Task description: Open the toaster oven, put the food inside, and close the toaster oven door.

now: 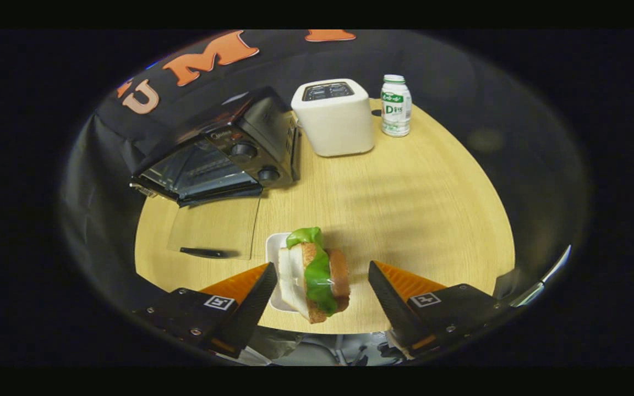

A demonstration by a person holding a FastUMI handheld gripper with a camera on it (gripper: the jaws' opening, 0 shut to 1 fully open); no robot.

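One sandwich [314,275] is lying low in the middle of the frame, standing on edge between the two fingers of the gripper [322,289]: pale bread slices, a browner crusted layer and a glossy, crinkled green leaf poking out at the top. It is resting partly on a small white rectangular dish [274,247] whose far corner is showing behind it. The fingers are reaching in from the bottom of the frame, spread wide, wedge-shaped with ribbed inner faces; the left one is sitting just beside the bread, the right one is standing apart from it, so neither is pinching anything. Everything is sitting on a round table [405,209] of light wood grain. Toward the upper left, the black, boxy toaster oven [223,151] is standing with its glass door [215,228] folded down flat onto the tabletop, two round knobs showing on its front. Beside it at upper centre is sitting a white, rounded slot toaster [334,116], and just right of that a small white bottle [395,105] with a green label.
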